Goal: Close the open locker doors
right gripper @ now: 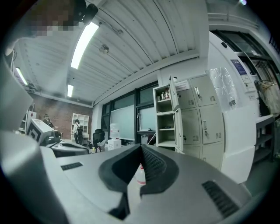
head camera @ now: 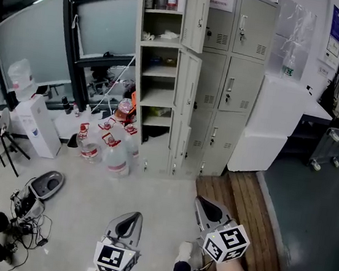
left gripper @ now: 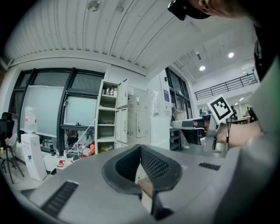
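A beige locker cabinet (head camera: 226, 77) stands ahead of me. Its left column has three doors swung open: the top door (head camera: 198, 14), the middle door (head camera: 188, 81) and the bottom door (head camera: 181, 142). The shelves behind them hold bottles and small items. The other doors are closed. My left gripper (head camera: 136, 216) and right gripper (head camera: 201, 201) are low in the head view, well short of the lockers and pointing toward them. Both are shut with nothing between the jaws. The lockers (left gripper: 116, 118) appear far off in the left gripper view, and again as the same cabinet (right gripper: 175, 118) in the right gripper view.
Several large water bottles (head camera: 109, 148) stand on the floor left of the lockers. A white dispenser (head camera: 35, 123) and cables lie further left. A white cabinet (head camera: 276, 124) adjoins the lockers on the right. A wooden floor strip (head camera: 251, 223) runs under the right gripper.
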`<action>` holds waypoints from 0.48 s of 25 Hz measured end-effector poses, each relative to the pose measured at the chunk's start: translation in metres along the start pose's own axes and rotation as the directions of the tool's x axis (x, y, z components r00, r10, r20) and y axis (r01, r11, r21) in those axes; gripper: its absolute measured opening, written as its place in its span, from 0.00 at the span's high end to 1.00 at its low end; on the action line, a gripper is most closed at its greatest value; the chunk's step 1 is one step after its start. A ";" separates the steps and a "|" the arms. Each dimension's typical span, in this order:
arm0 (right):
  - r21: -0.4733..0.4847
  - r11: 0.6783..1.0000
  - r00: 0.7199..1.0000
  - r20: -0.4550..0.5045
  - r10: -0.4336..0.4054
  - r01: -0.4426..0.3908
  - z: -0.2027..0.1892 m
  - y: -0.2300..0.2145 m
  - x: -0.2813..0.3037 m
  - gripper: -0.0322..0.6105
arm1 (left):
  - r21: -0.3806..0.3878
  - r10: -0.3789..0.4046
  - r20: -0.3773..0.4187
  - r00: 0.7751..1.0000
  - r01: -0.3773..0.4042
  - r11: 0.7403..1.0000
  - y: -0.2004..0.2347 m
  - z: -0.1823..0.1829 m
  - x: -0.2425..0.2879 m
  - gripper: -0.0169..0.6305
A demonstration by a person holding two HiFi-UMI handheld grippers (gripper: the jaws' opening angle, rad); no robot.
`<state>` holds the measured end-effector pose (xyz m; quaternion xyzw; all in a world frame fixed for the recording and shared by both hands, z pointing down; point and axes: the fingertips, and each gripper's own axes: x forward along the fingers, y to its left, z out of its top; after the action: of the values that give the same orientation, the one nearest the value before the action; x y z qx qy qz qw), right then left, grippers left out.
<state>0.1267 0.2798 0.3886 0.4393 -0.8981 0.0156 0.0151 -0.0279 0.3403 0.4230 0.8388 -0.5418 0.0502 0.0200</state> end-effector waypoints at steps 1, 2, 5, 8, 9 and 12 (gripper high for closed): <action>0.002 1.000 1.000 0.000 0.002 -0.002 0.000 -0.003 0.005 0.96 | 0.000 0.004 0.000 1.000 -0.004 1.000 0.002 0.001 0.004 0.97; 0.004 1.000 1.000 -0.001 0.005 -0.005 0.000 -0.007 0.010 0.96 | 0.000 0.006 -0.001 1.000 -0.006 1.000 0.004 0.001 0.009 0.97; 0.007 1.000 1.000 -0.006 0.011 -0.011 -0.002 -0.018 0.027 0.96 | -0.005 0.012 0.000 1.000 -0.012 1.000 0.011 0.002 0.024 0.97; 0.010 1.000 1.000 -0.014 0.017 -0.017 -0.003 -0.033 0.048 0.96 | -0.007 0.020 -0.001 1.000 -0.020 1.000 0.021 0.004 0.044 0.97; 0.011 1.000 1.000 -0.018 0.017 -0.017 -0.003 -0.038 0.055 0.96 | -0.011 0.021 -0.003 1.000 -0.021 1.000 0.024 0.006 0.051 0.97; 0.009 1.000 1.000 -0.025 0.019 -0.019 -0.002 -0.054 0.076 0.96 | -0.025 0.020 -0.007 1.000 -0.020 0.999 0.033 0.006 0.074 0.97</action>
<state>0.1232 0.1870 0.3947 0.4304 -0.9020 0.0250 0.0241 -0.0275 0.2588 0.4237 0.8328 -0.5506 0.0465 0.0316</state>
